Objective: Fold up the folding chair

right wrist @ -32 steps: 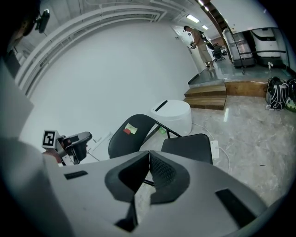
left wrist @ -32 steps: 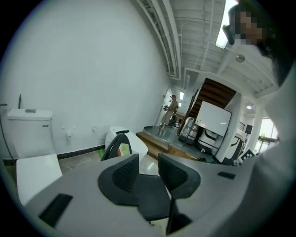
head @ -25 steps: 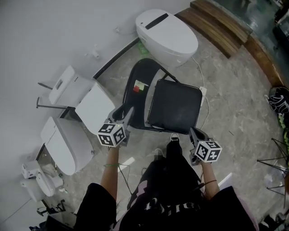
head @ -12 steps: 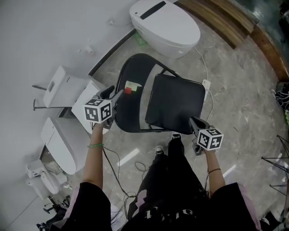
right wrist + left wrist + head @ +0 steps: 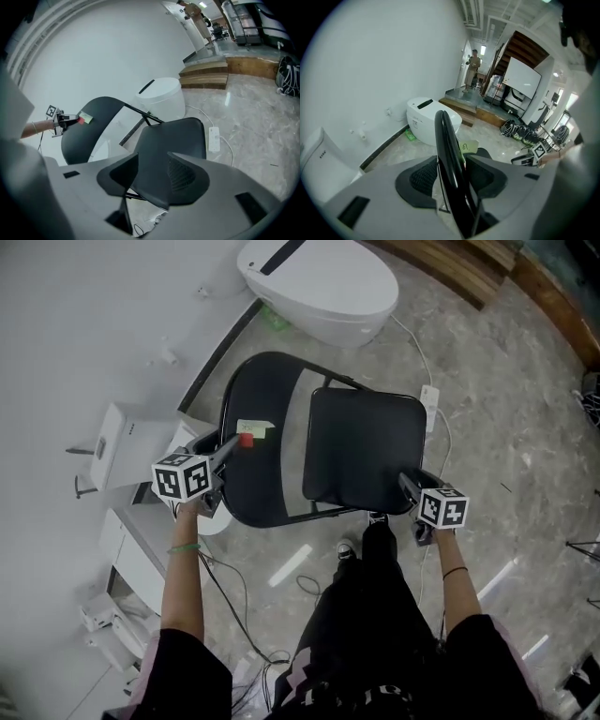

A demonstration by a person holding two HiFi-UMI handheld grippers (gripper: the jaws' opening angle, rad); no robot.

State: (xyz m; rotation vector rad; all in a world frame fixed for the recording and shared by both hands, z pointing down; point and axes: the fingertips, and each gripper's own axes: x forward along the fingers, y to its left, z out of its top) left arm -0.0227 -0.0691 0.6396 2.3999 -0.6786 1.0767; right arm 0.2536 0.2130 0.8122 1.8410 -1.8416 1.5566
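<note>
Folding chair point(image 5: 361, 451) stands unfolded on the marble floor point(image 5: 506, 427), between the person's feet at the near side and a white toilet point(image 5: 319, 282) at the far side. Its seat lies flat and its backrest point(image 5: 258, 484) leans off to the left.

The step in hand looks like taking hold for the fold. The left claw point(image 5: 225, 443) has just been opening and stands wide, straddling the top rim of the backrest, with a gap showing beside the rim. The right claw point(image 5: 406, 486) has just been opening too and is about half apart, with the near right corner of the seat between its pads, not clamped as far as I can judge.

Next, both claws probably need to close firmly, then the seat has to swing up toward the backrest.

Count: one chair, two claws, one yellow note point(image 5: 255, 428) on the backrest, one power strip point(image 5: 429, 397).
</note>
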